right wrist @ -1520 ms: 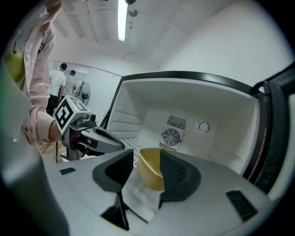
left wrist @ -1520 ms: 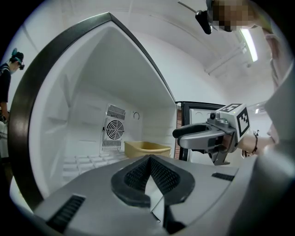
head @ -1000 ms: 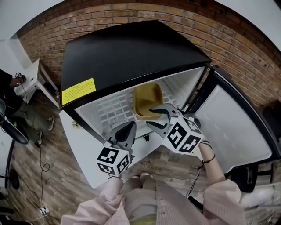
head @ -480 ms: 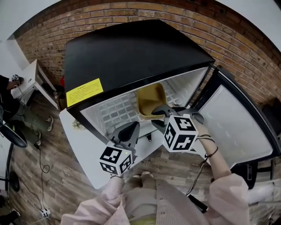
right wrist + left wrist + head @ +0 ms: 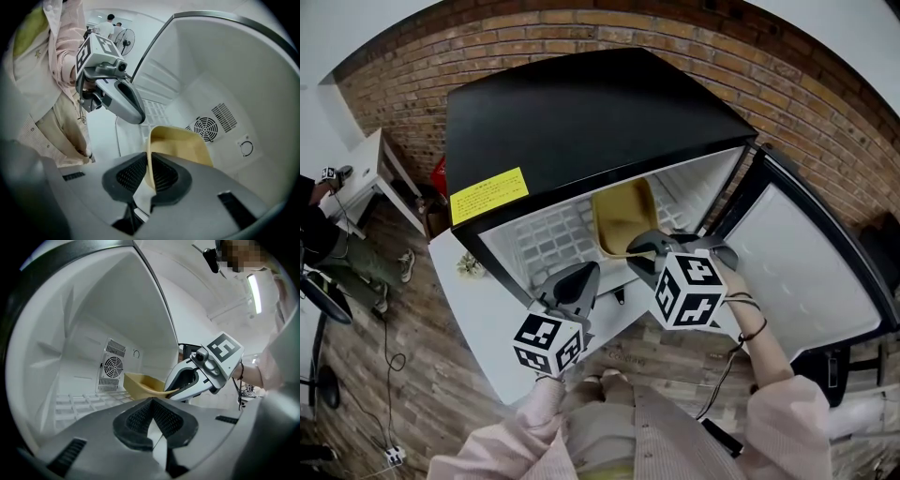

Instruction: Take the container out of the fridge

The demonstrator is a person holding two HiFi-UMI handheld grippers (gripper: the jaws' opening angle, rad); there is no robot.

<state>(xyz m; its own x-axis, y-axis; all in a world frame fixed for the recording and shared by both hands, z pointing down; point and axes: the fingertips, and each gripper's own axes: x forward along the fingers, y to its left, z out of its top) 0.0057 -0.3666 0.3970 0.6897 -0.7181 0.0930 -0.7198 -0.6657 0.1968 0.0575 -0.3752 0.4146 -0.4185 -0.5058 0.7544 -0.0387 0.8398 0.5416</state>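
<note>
A tan plastic container (image 5: 622, 211) sits on the white wire shelf (image 5: 542, 240) inside the open black fridge (image 5: 581, 112). My right gripper (image 5: 639, 251) reaches in at the container's near rim. In the right gripper view its jaws are closing, with the thin rim wall of the container (image 5: 180, 145) pinched between the pads of the right gripper (image 5: 149, 171). My left gripper (image 5: 581, 274) hovers at the fridge's front edge, left of the container. In its own view the left gripper (image 5: 152, 401) is shut and holds nothing, and the container (image 5: 140, 383) lies just beyond it.
The fridge door (image 5: 797, 272) stands swung open to the right. A fan vent (image 5: 206, 126) is on the fridge's back wall. A white table (image 5: 366, 169) stands at the left on the wooden floor, with a cable (image 5: 389, 356) trailing below it.
The right gripper's jaws have gone from wide open around the container's near rim to closed on it. The left gripper has hardly moved.
</note>
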